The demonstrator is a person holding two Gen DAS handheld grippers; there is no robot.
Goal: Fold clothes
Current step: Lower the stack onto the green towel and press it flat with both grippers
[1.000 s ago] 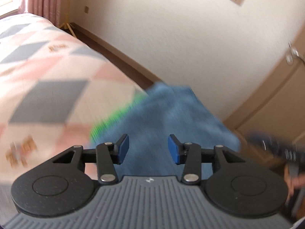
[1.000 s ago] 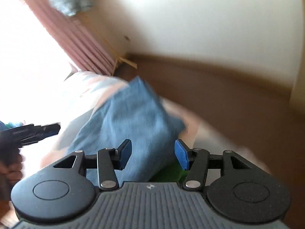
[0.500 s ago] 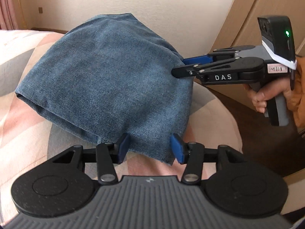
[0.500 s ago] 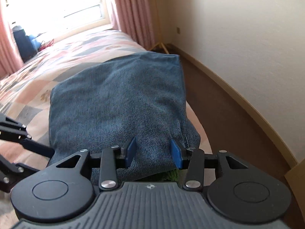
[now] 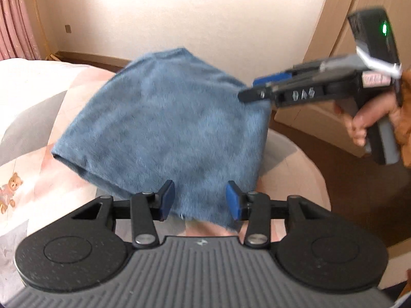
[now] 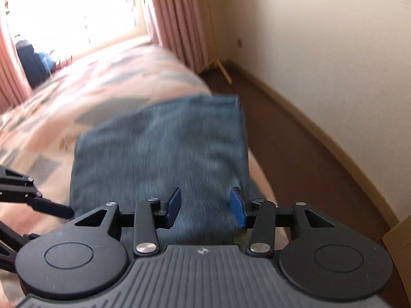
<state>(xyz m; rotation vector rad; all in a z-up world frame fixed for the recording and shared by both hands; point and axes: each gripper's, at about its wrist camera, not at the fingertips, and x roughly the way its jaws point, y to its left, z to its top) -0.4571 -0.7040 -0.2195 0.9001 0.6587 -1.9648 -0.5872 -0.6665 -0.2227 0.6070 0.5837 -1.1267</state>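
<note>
A folded blue denim garment lies on the corner of a bed; it also shows in the right wrist view. My left gripper is open, its blue pads over the garment's near edge, holding nothing. My right gripper is open over the garment's other edge, empty. In the left wrist view the right gripper hovers at the garment's far right side, held by a hand. The left gripper's fingers show at the left of the right wrist view.
The bed has a pink, grey and white patchwork quilt with a teddy bear print. Brown floor and a cream wall run beside the bed. Pink curtains and a bright window stand behind. A wooden door is at right.
Both grippers have drawn back a little from the garment and stay open. The right gripper has lifted slightly off the garment's side. The garment lies folded as before.
</note>
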